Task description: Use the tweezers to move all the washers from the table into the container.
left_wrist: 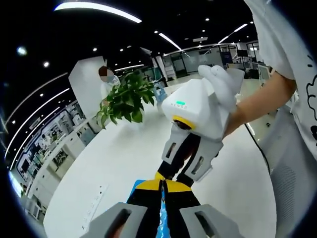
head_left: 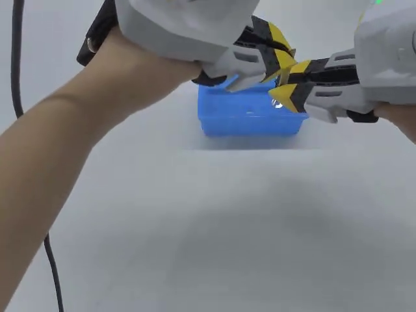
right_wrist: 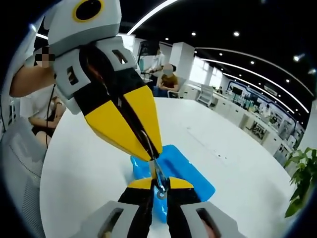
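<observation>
A blue container (head_left: 250, 123) stands on the white table, and both grippers meet tip to tip above it. My left gripper (head_left: 288, 63) reaches in from the upper left, shut on thin metal tweezers (right_wrist: 154, 168). The tweezers run down out of its yellow jaws (right_wrist: 150, 156) and pass between the jaws of my right gripper (right_wrist: 159, 184), which are closed on them. A small shiny ring, seemingly a washer (right_wrist: 161, 194), sits at the tweezers' end, glinting over the container's right part (head_left: 277, 103). In the left gripper view my jaws (left_wrist: 162, 187) are shut, with the right gripper (left_wrist: 161, 174) touching their tips.
A black cable (head_left: 16, 65) runs down the table's left side. The white tabletop (head_left: 227, 227) stretches wide and bare in front of the container. A potted plant (left_wrist: 126, 99) and seated people (right_wrist: 168, 74) are far off.
</observation>
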